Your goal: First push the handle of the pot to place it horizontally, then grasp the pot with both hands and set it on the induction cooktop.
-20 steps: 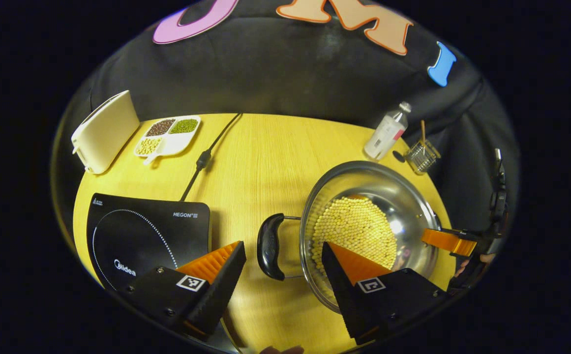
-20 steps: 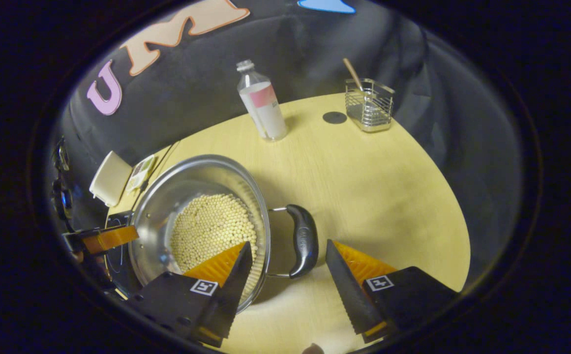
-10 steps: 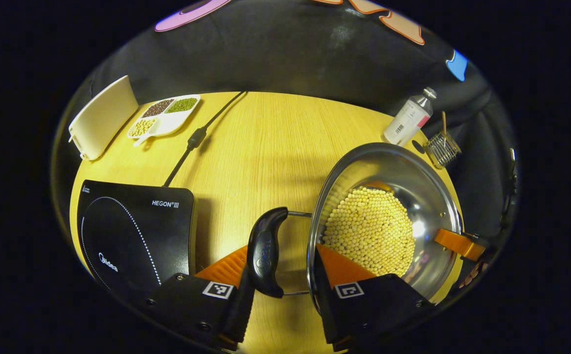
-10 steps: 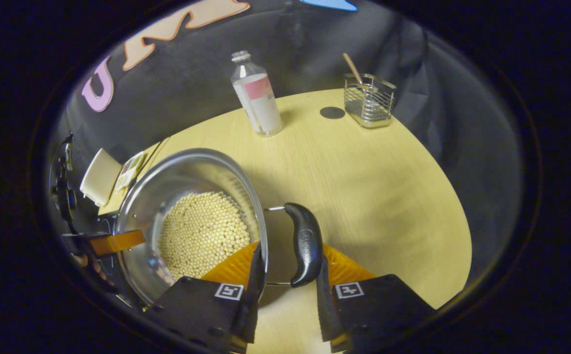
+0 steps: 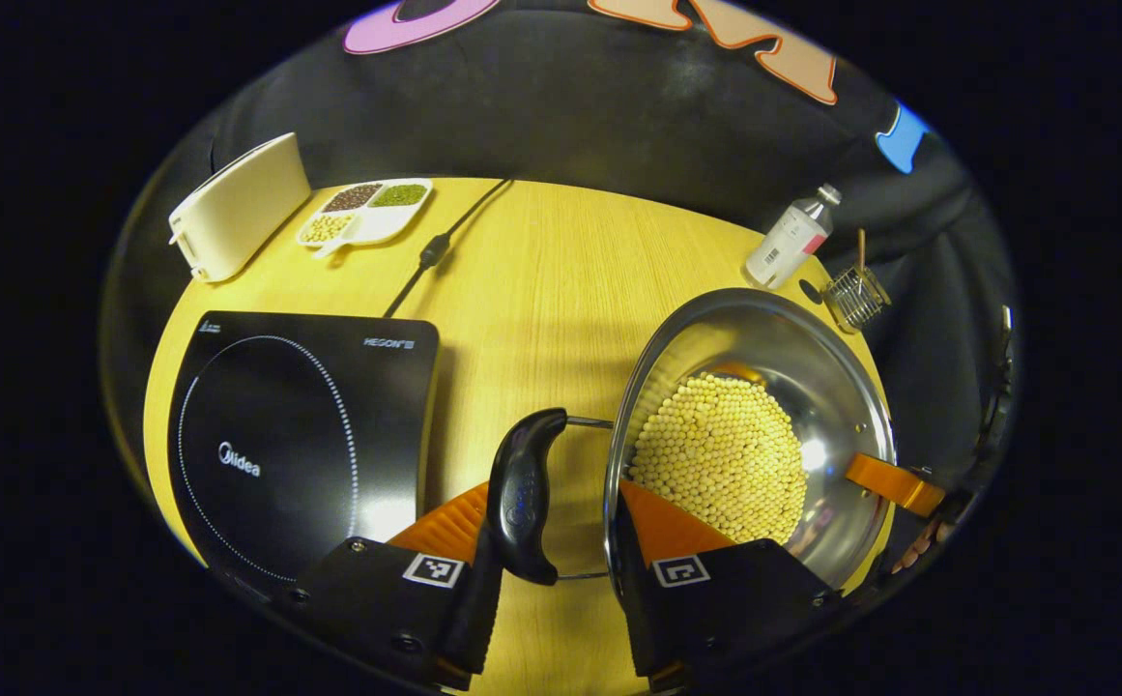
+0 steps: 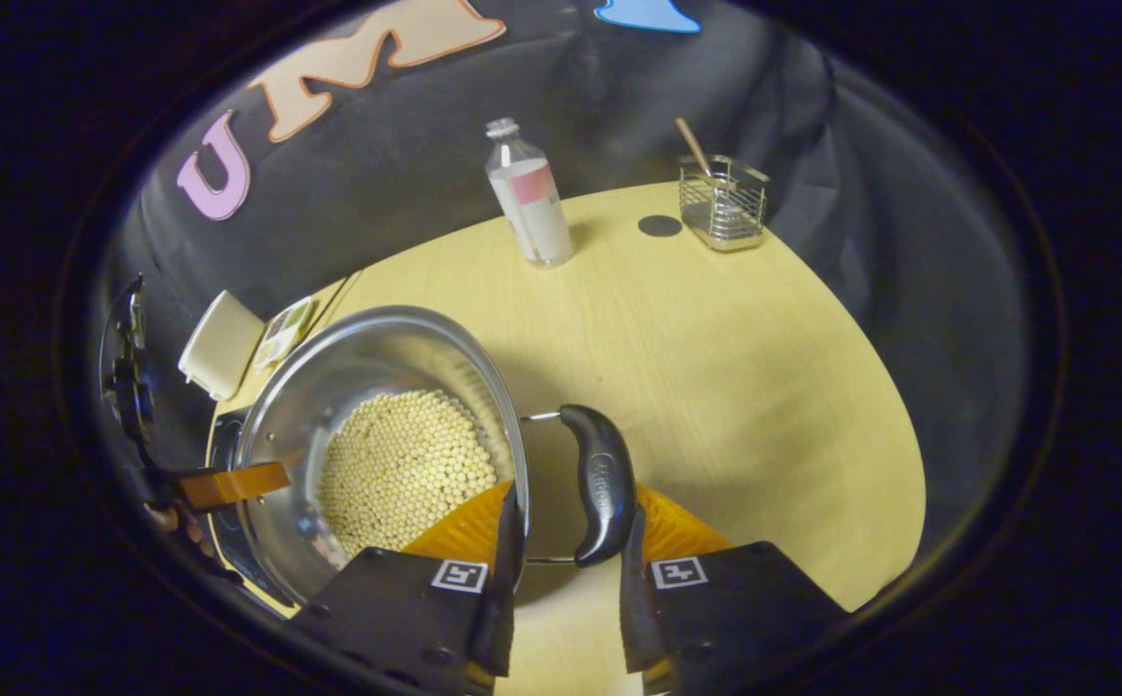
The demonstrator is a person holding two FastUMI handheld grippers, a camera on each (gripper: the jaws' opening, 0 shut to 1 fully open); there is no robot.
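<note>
Two hand-held tools with black, tagged bodies

Each tool, left tool [image 5: 546,590] and right tool [image 6: 561,604], has two wedge-shaped fingers with ribbed inner faces on black blocky mounts; each mount bears a small square black-and-white marker, and round screw heads sit near the markers.

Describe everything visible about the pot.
The pot is a round, shiny steel vessel, lidless, holding a heap of small pale yellow beans. A black curved handle on thin wire brackets sticks out at each side. The left gripper and right gripper each close on one. It sits right of the induction cooktop.
</note>
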